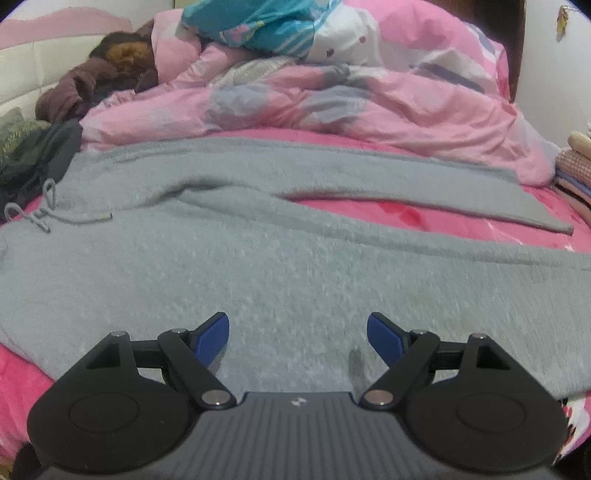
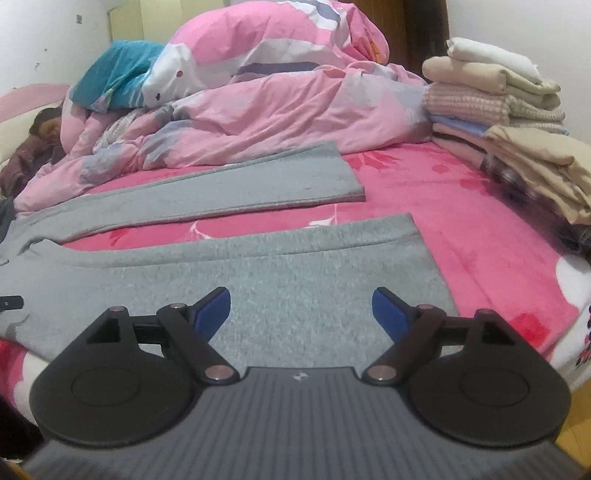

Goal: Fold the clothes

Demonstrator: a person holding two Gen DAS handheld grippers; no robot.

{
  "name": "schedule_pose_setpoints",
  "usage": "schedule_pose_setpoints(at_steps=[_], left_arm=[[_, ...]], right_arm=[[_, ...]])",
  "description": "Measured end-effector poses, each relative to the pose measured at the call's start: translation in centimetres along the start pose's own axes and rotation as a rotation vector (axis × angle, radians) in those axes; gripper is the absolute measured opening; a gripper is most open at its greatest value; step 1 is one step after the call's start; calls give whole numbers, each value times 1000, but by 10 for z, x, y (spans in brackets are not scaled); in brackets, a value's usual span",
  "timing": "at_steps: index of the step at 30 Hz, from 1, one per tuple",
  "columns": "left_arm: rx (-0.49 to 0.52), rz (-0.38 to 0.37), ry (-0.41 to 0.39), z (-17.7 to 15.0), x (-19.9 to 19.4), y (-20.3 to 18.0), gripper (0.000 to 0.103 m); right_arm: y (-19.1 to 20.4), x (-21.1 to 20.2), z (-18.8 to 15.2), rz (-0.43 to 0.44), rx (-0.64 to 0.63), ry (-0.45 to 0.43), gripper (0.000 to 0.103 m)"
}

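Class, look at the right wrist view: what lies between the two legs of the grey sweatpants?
Only a bare strip of the pink floral bedsheet separates the grey sweatpants legs.

White walls [image 2: 44,33] behind a bed [image 2: 461,229] – pink sheet, rumpled duvet [image 2: 295,107].

One pair of grey sweatpants [image 2: 229,273] lay on the bed [image 2: 461,206], its two legs spread apart, with one knotted drawstring [image 1: 44,214] at the waist. Two tongs were present, the left tongs [image 1: 297,332] and the right tongs [image 2: 301,314], each with two blue pads. One pink duvet [image 2: 280,107] was heaped behind. One stack of folded laundry [image 2: 509,122] stood beside it; its layers could not be counted exactly.
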State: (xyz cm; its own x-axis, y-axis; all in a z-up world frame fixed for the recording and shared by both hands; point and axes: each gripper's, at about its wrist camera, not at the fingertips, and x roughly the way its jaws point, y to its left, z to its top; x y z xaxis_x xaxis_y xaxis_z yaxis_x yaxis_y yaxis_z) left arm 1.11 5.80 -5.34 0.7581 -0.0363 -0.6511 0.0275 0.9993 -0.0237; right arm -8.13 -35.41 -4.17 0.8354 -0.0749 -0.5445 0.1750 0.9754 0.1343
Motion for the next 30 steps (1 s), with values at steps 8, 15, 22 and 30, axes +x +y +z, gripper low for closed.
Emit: schedule_pose_setpoints(at_steps=[8, 15, 22, 30], left_arm=[[231, -20, -65, 27, 9, -38, 82], [519, -122, -57, 37, 30, -96, 73], [725, -220, -36, 36, 57, -127, 35], [821, -320, -1, 37, 82, -135, 18]], right_arm=[[-25, -12, -1, -51, 85, -62, 85], [-30, 1, 16, 4, -12, -100, 83], [22, 65, 40, 107, -428, 4, 55], [74, 120, 37, 247, -789, 141, 33]])
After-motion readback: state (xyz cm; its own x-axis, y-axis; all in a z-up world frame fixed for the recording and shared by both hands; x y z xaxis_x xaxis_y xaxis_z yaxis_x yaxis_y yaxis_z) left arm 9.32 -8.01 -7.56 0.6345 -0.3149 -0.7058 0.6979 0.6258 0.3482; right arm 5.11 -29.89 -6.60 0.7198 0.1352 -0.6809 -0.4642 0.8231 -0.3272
